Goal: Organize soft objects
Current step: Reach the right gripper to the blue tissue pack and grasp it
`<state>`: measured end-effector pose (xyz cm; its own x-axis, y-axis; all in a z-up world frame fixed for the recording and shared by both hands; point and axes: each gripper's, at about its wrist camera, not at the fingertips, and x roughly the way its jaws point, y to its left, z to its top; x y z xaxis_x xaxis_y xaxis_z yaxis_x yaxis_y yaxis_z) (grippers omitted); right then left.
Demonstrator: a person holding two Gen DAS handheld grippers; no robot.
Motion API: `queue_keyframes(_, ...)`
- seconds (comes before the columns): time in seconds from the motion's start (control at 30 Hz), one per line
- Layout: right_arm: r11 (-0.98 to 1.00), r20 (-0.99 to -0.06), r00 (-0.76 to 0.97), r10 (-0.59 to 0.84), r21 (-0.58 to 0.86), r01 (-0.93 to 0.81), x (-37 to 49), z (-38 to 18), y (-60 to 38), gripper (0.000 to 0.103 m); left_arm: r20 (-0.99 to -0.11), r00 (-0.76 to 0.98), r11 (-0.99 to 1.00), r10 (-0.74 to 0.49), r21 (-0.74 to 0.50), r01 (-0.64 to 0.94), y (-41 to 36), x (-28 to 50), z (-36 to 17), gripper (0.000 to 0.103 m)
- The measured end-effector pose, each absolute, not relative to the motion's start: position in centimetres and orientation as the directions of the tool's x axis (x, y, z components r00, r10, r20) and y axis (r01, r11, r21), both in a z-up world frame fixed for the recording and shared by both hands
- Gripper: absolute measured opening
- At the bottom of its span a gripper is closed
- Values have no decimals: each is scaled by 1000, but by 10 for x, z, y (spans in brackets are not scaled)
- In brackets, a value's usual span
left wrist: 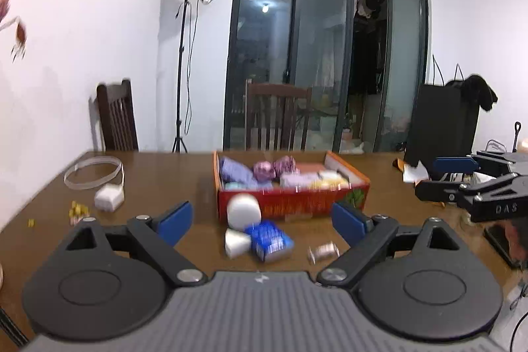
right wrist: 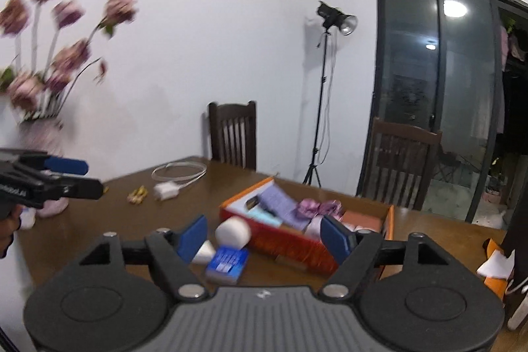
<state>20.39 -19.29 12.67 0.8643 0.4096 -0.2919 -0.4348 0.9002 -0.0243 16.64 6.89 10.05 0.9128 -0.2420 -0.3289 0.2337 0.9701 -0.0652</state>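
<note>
An orange-red cardboard box (left wrist: pixel 297 203) (right wrist: pixel 290 244) stands mid-table, holding purple, pink and pale soft packets and balls. In front of it lie a white round soft thing (left wrist: pixel 244 210) (right wrist: pixel 232 231), a white cone (left wrist: pixel 236 241) (right wrist: pixel 206 251), a blue packet (left wrist: pixel 270 240) (right wrist: pixel 227 263) and a small pale roll (left wrist: pixel 323 253). My left gripper (left wrist: pixel 262 221) (right wrist: pixel 82 177) hovers open short of these loose things, holding nothing. My right gripper (right wrist: pixel 264 238) (left wrist: pixel 439 177) is open too, empty, near the box's front side.
A white charger (left wrist: pixel 109 198) with a looped cable (left wrist: pixel 92 175) and small yellow pieces (left wrist: pixel 79 210) lie at the table's left. A vase of pink flowers (right wrist: pixel 43 134) stands at the left edge. Two dark chairs (left wrist: pixel 277 117) and a light stand (left wrist: pixel 183 65) are behind; clutter sits right.
</note>
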Motion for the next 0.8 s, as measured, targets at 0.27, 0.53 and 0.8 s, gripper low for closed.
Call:
queue_keyframes(0.27,892,-415,800,433,67,-447,189,62,-169,82,-465,862,979,-201,-121,163,79,177,46,94)
queue_keyframes(0.53,890,-479,761,438,109,-443,247,32,-143,82,-508,846,984,-164,-144,105,89,224,20,94)
queue_keyframes(0.8,902,-547,727,415,140,-409,343,-2,-92,82,-566,813,986,-137,-157,57,98,261,2,94)
